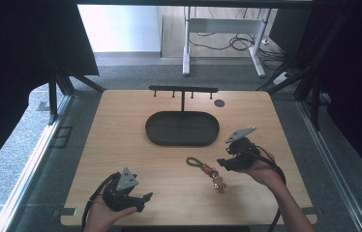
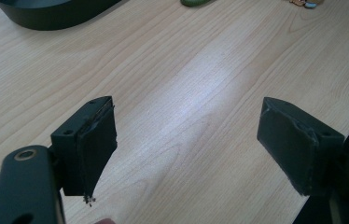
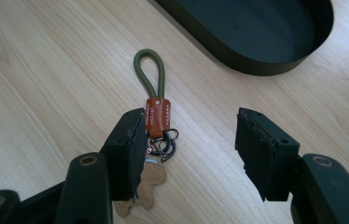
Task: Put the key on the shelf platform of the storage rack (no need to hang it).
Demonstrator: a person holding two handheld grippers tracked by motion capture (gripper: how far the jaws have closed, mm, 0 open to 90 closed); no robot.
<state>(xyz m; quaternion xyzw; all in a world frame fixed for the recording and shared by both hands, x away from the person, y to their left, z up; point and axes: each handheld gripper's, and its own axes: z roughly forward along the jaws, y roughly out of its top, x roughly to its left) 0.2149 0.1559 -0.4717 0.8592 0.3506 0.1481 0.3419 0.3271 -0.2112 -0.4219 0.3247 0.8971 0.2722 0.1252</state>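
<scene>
Keychain, green loop and brown leather tab, lies flat on the table, and we bring our right gripper over it: the tab and black rings sit just inside the left jaw, the gap toward the other jaw bare, so nothing is gripped yet and the pads stand apart. Beyond the jaws waits the dark oval tray, likely its destination. Our left gripper hovers spread wide over bare wood, kept clear.
</scene>
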